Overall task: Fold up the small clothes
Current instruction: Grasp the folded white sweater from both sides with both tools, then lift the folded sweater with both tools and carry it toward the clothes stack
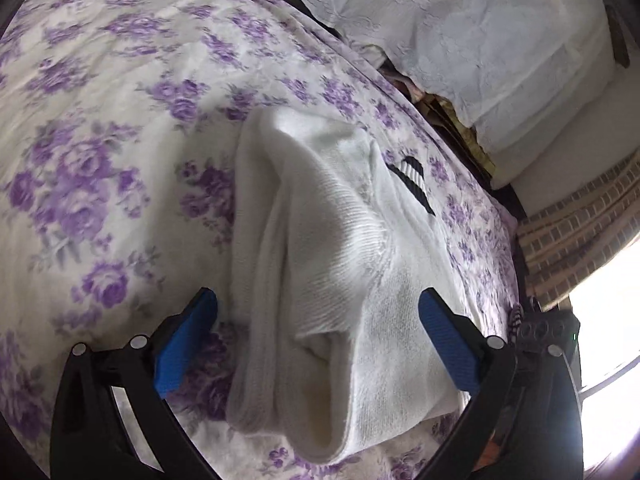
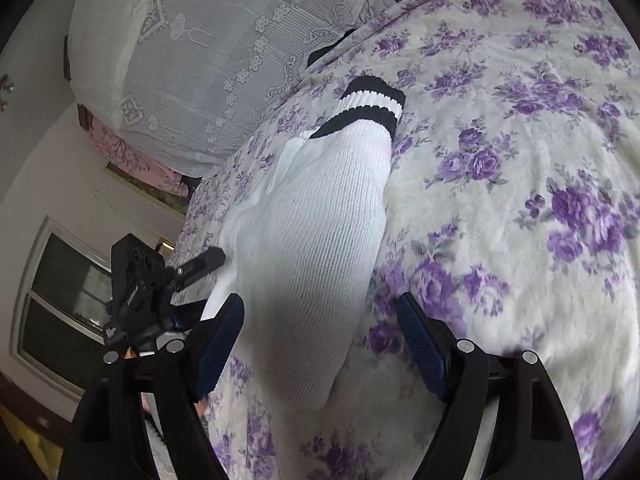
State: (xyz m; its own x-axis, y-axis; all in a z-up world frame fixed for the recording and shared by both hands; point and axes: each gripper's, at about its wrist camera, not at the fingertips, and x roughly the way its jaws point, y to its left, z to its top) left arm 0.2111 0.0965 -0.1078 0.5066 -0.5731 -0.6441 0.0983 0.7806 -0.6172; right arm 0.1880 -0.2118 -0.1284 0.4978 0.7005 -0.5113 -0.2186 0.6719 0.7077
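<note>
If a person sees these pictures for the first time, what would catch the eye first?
First, the white sock lying on the purple-flowered bedspread, its black-striped cuff at the far end. Next, the blue pads of the left gripper, open on either side of the sock. The right gripper is open around it too.

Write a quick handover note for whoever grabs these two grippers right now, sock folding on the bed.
Left gripper: open, astride the white sock, pads not pressing it.
Right gripper: open, sock between its fingers, not gripped.
The sock lies on the purple floral bedspread, black-striped cuff at the far end, near the lace-covered pillow.
Done: sock appears doubled over lengthwise, though how many socks I cannot tell.
Left: check the fold is neat; no other clothes in view.
</note>
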